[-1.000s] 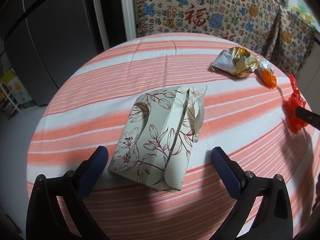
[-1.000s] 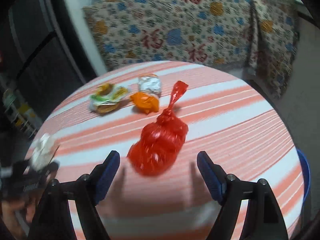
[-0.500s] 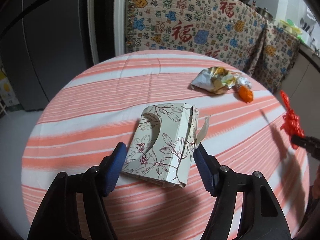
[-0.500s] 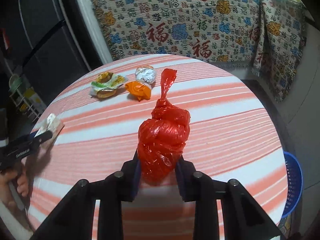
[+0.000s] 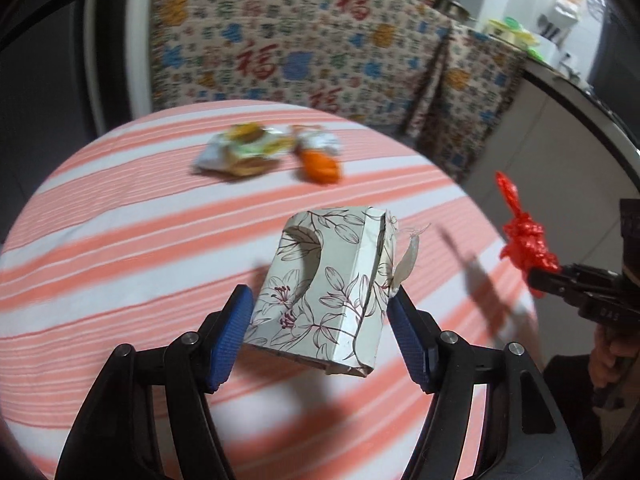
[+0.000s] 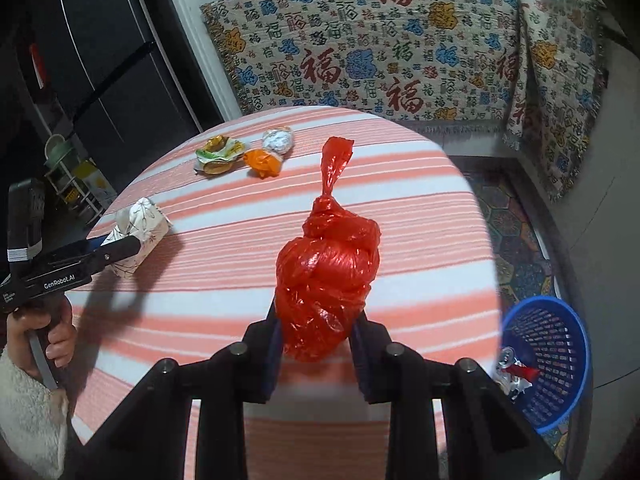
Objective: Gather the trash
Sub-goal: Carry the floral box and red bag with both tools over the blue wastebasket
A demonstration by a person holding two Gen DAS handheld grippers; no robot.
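Note:
My left gripper [image 5: 320, 320] is shut on a white paper box printed with flowers [image 5: 324, 284], lifted off the round table with the orange-and-white striped cloth [image 5: 120, 240]. From the right wrist view the same box [image 6: 138, 236] sits in the left gripper [image 6: 120, 246] at the table's left edge. My right gripper [image 6: 316, 340] is shut on a knotted red plastic bag [image 6: 326, 276], held above the table; that bag [image 5: 524, 240] also appears at the right of the left wrist view. A food wrapper [image 6: 218, 156], an orange scrap [image 6: 262, 162] and a foil ball [image 6: 278, 140] lie on the far side.
A blue plastic basket [image 6: 560, 360] holding some trash stands on the floor to the right of the table. A patterned cloth [image 6: 380, 48] covers furniture behind the table. A dark cabinet [image 6: 100, 60] stands at the back left. A person's hand [image 6: 56, 332] holds the left gripper's handle.
Both grippers closed: the left on the flowered box, the right on the red bag. Both items have since been lifted off the table and carried sideways.

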